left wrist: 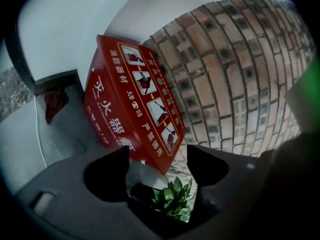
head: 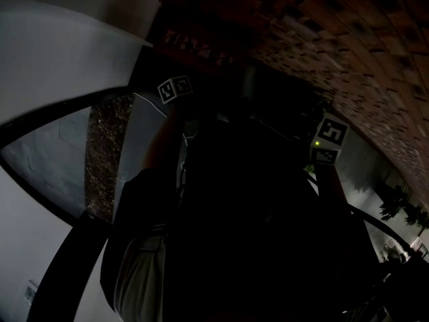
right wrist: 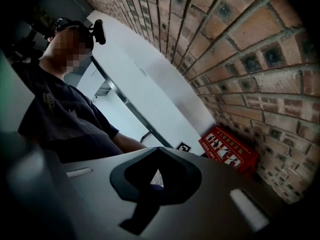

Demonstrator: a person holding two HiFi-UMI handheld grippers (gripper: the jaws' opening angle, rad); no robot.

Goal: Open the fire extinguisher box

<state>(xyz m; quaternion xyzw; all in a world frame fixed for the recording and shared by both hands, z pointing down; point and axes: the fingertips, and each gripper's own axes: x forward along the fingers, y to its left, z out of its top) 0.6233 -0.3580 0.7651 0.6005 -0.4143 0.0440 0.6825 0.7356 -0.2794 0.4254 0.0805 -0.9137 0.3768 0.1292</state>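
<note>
Our left gripper is spread wide and empty, our right gripper is pinched closed on nothing, and the box sits by the wall at 12 o'clock from the left jaws, so we could miss its edge and just push it away.

Brick wall at right; green leafy plant low centre; thin white cable over grey floor.

Red box, brick wall, person
</note>
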